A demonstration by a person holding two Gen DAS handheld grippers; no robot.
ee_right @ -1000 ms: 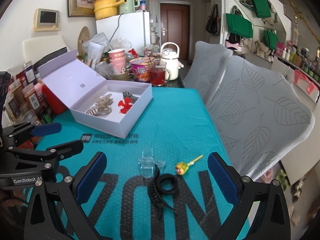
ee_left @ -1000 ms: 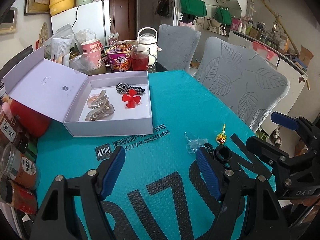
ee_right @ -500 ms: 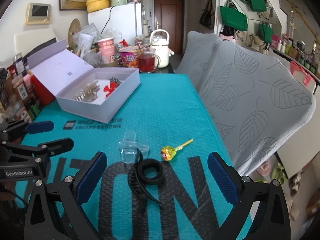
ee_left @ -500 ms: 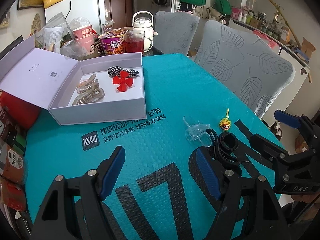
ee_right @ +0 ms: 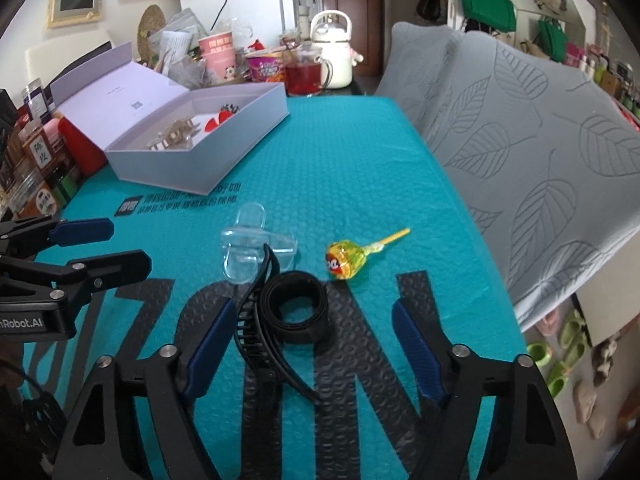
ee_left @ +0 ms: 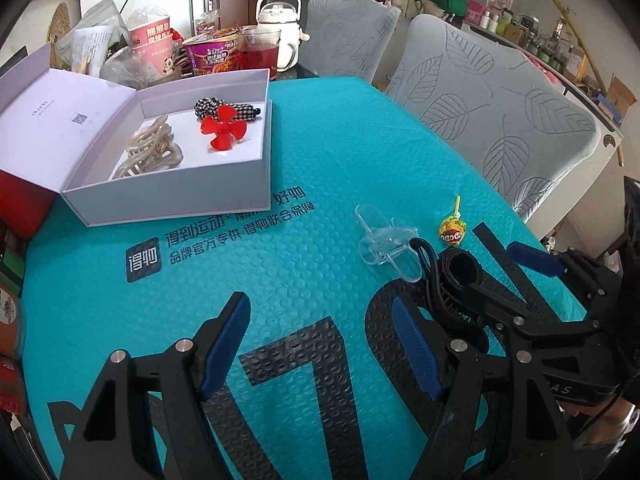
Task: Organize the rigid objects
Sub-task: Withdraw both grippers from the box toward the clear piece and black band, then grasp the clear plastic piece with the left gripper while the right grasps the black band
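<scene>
A black hair clip with a ring [ee_right: 294, 308] lies on the teal mat [ee_right: 340, 168], between the blue pads of my right gripper [ee_right: 312, 332]. The jaws are closing and the pads do not touch the clip. Just beyond it lie a clear plastic clip [ee_right: 248, 248] and a yellow lollipop [ee_right: 346, 260]. My left gripper [ee_left: 320, 336] hangs open over bare mat, left of the black clip [ee_left: 456, 280]. An open white box [ee_left: 168, 200] at the far left holds a beige hair claw [ee_left: 152, 152], a red propeller [ee_left: 222, 130] and a checked scrunchie [ee_left: 212, 106].
Noodle cups [ee_left: 212, 56], a glass of red tea [ee_left: 260, 52] and a white kettle [ee_left: 278, 20] crowd the table's far end. Jars [ee_right: 36, 160] line the left edge. Two grey leaf-patterned chairs [ee_right: 520, 128] stand along the right edge, where the table drops off.
Both grippers have sunk toward the mat and tilted down. The right gripper's pads have drawn in around the black clip. The left gripper's gap is unchanged.
</scene>
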